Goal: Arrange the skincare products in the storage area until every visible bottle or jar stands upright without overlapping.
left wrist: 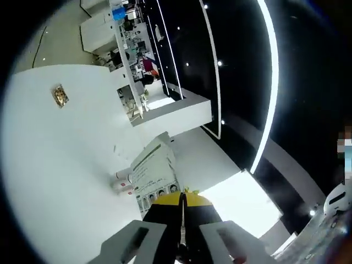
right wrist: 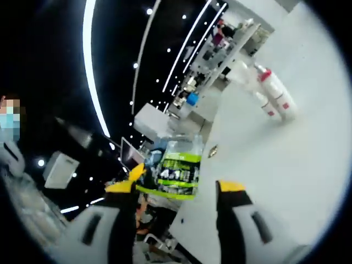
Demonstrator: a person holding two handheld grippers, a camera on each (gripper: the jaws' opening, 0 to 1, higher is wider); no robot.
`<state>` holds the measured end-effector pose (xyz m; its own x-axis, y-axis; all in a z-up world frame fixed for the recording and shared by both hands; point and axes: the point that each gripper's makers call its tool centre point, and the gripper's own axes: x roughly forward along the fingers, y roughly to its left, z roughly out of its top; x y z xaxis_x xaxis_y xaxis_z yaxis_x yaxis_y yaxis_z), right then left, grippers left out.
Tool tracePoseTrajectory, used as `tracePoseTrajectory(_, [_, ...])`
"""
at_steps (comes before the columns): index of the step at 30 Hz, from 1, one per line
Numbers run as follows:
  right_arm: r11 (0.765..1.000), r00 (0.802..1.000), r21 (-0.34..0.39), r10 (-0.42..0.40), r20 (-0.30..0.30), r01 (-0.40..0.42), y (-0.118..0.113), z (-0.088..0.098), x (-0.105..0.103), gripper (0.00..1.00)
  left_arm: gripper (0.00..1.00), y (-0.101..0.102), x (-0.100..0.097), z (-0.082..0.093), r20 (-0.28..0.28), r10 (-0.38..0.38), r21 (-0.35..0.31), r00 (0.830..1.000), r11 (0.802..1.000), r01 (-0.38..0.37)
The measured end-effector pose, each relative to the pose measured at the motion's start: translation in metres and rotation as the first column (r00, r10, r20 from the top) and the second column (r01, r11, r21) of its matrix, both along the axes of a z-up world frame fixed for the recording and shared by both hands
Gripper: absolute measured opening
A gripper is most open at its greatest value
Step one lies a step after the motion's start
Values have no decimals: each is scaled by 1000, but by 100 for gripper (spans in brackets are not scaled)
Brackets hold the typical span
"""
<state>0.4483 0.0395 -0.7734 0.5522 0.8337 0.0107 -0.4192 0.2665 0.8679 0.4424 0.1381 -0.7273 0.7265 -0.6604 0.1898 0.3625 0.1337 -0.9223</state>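
My left gripper (left wrist: 183,204) has its jaws pressed together with nothing between them, just before a white carton (left wrist: 155,175) on the white table (left wrist: 66,165); my right gripper (right wrist: 181,187) is spread wide around a green-labelled jar (right wrist: 179,165); two red-capped white bottles (right wrist: 274,98) sit farther off on the table.

Clear plastic jar with lime-green and black label (right wrist: 179,165) is sitting between the right jaws, nearer the left one. Two white bottles with red caps (right wrist: 273,99) are lying on white surface, well beyond the jaws. White printed carton (left wrist: 155,177) is leaning just ahead of the left jaws.
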Motion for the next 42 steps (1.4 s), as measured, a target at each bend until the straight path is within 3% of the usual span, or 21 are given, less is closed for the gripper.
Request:
tracePoseTrajectory(3, [999,998,41,30,-53,-28,6,-2,2,68,0,-7,-10,12,28,-43,-60,999,997,45])
tracePoseTrajectory(5, [996,996,60,64,-69,-60,12,-3,1,68,0,-13,-19,22,59,-98,-103,993,989,103])
tracePoseTrajectory(8, [985,989,136,118,-84,-106,22,7,-6,67,0,-17,-28,29,74,-124,-140,990,981,133])
tracePoseTrajectory(12, [951,978,270,186,-100,-153,32,25,-13,56,0,-24,-40,29,75,-179,-142,981,972,188])
tracePoseTrajectory(13, [945,974,281,202,-101,-167,33,26,-14,52,0,-27,-47,31,81,-213,-157,974,962,223])
tracePoseTrajectory(16, [934,971,302,223,-80,-190,35,33,-17,38,0,-30,-53,27,72,-231,-155,970,958,239])
tracePoseTrajectory(18, [935,972,305,218,-91,-181,34,33,-15,31,0,-26,-56,27,74,-225,-178,972,956,235])
tracePoseTrajectory(21, [936,975,302,212,-70,-182,28,38,-15,12,0,-17,-57,22,63,-200,-173,978,963,208])
tracePoseTrajectory(25, [939,978,296,201,-53,-177,22,44,-14,2,0,-15,-57,8,20,-194,-145,981,970,195])
tracePoseTrajectory(27, [930,975,320,212,-59,-183,22,49,-16,1,0,-15,-57,6,3,-196,-177,981,965,193])
tracePoseTrajectory(29, [941,979,286,201,-32,-184,23,50,-17,1,1,-15,-57,5,3,-193,-181,981,965,190])
tracePoseTrajectory(33, [948,973,240,227,-50,-208,31,46,-23,0,25,-23,-58,8,-9,-214,-181,977,961,209])
tracePoseTrajectory(34, [947,971,238,232,-48,-215,33,46,-24,0,27,-28,-61,8,-7,-240,-165,971,958,236])
tracePoseTrajectory(38, [937,962,247,268,-53,-248,44,49,-33,0,23,-41,-66,2,-16,-287,-94,958,954,284])
tracePoseTrajectory(42, [926,953,245,303,-28,-287,53,56,-43,1,6,-39,-66,0,-38,-292,-118,956,951,286])
